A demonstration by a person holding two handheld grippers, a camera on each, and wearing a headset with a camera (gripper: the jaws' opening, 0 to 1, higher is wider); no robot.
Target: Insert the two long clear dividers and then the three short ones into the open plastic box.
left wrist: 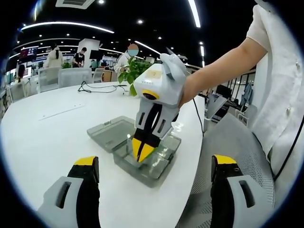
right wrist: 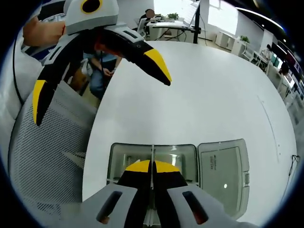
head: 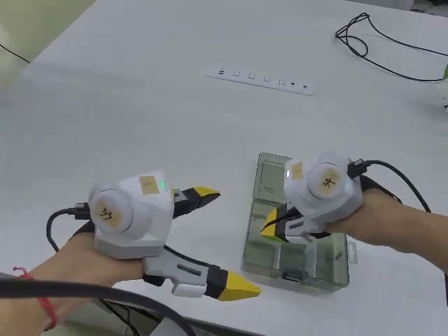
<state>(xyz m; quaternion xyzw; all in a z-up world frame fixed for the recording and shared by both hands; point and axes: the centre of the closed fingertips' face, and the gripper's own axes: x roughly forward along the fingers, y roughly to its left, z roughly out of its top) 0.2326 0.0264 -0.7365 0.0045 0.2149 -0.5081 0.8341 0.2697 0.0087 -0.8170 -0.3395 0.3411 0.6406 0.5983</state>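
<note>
The open clear plastic box lies near the table's front edge, its lid folded back flat. My right gripper hangs over the box's left part. In the right gripper view it is shut on a thin clear divider that stands on edge in the box. I cannot tell the divider's length. My left gripper is held wide open to the left of the box, nothing between its jaws. From the left gripper view, the right gripper points down into the box.
A white power strip lies at the far middle of the table, and a black cable loops at the far right. The table's front edge runs just below the box. A grey mesh chair stands beside the table.
</note>
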